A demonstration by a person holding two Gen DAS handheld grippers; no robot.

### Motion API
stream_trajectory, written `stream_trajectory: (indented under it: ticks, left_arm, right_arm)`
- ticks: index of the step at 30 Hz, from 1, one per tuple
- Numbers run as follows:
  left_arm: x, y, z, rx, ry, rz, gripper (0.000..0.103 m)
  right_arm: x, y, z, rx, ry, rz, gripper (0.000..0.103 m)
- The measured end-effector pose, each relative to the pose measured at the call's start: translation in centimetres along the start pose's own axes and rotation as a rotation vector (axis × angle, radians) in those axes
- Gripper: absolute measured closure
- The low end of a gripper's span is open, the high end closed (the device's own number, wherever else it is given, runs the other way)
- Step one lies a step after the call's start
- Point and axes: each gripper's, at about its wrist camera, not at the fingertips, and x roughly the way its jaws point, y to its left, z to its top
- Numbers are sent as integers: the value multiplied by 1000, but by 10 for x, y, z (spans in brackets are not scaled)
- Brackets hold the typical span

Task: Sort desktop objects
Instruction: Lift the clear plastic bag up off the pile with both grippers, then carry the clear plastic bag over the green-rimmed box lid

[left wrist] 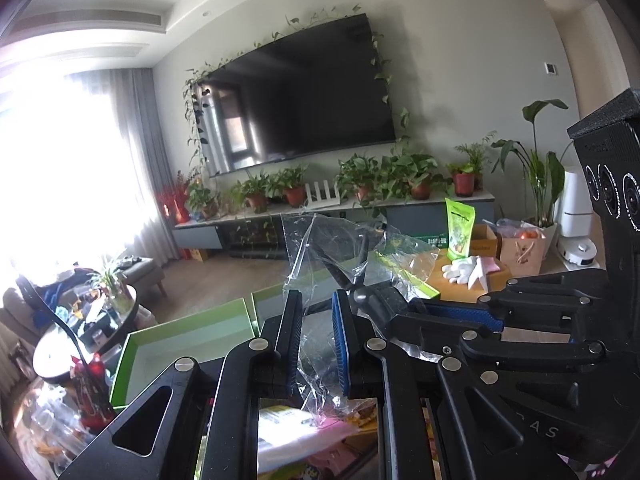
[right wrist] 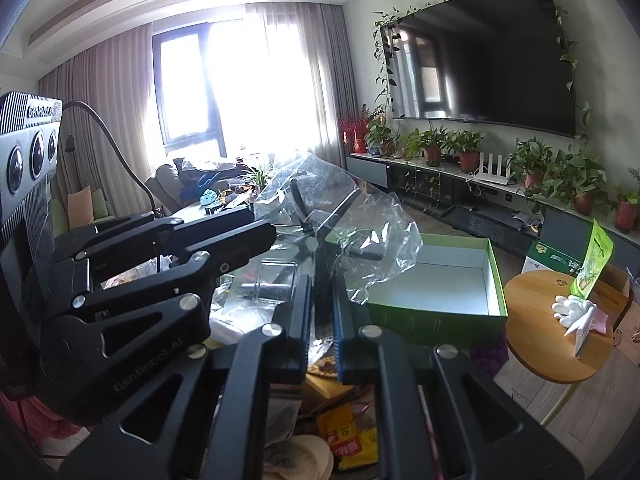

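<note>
Dark tool (left wrist: 347, 269) inside clear plastic bag (left wrist: 320, 240) – pliers or scissors, can't tell, film crinkle blurs it. Left tongs (left wrist: 316, 344) block bag's lower part. Window side in left wrist view blown out white, detail gone. Clutter on round glass surface (left wrist: 52, 364) too small to name. Right tongs (right wrist: 321, 332) cover most of stuff below; yellow snack packet (right wrist: 348, 436) half hidden, print unreadable. Green pouch (right wrist: 594, 266) label too small. Green box (right wrist: 440, 316) near wall hidden behind bag.
</note>
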Motion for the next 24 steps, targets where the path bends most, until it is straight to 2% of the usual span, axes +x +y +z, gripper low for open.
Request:
stream_trajectory:
  ticks: [12, 24]
  left_arm:
    - [43, 15, 6, 8, 19, 8, 88]
    - [93, 25, 3, -3, 79, 12, 88]
  right_arm:
    - [41, -19, 17, -17, 3, 20, 93]
    - [89, -41, 18, -3, 44, 42, 93]
